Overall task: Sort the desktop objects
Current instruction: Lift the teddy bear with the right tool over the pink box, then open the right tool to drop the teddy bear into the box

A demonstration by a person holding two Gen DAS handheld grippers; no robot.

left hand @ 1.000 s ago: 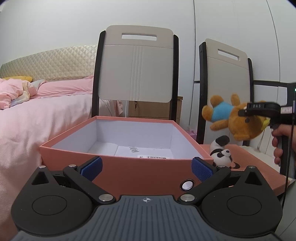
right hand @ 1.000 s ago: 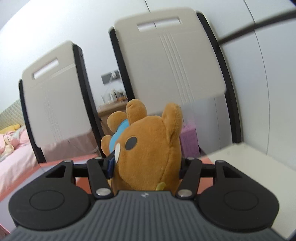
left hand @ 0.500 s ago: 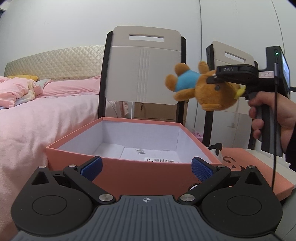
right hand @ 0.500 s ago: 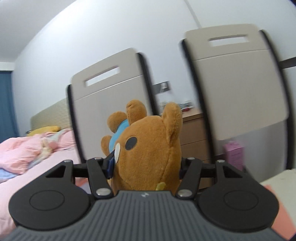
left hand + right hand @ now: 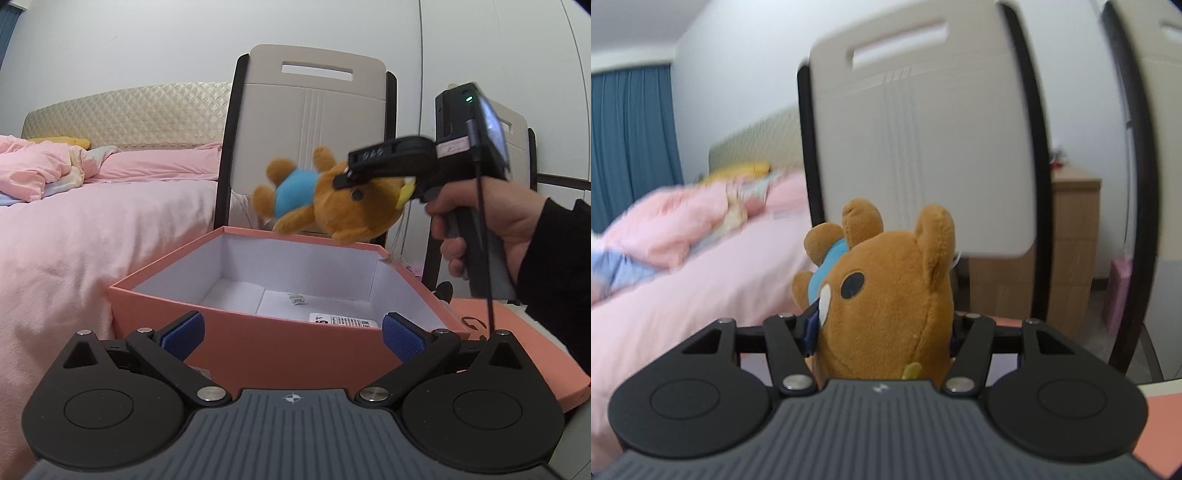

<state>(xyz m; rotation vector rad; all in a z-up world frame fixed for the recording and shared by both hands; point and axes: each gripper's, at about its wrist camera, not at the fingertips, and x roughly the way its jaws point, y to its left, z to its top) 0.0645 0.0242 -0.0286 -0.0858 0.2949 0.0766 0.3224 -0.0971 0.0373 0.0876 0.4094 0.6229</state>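
Note:
A brown plush bear (image 5: 332, 201) in a blue shirt hangs in the air over the far rim of an open salmon-pink box (image 5: 280, 343). My right gripper (image 5: 364, 173) is shut on the bear's head; the right wrist view shows the bear (image 5: 886, 299) pinched between the blue pads. My left gripper (image 5: 291, 334) is open and empty, its blue pads (image 5: 184, 332) against the near wall of the box. The box holds only white paper with a label (image 5: 343, 320).
The salmon box lid (image 5: 517, 332) lies to the right of the box, with a black-and-white panda toy (image 5: 445, 290) mostly hidden behind the hand. Two chairs (image 5: 314, 122) stand behind the box. A pink bed (image 5: 74, 229) fills the left.
The right gripper has carried the bear left and down, from beside the box to just above its far rim. The left gripper stays open at the box's near wall.

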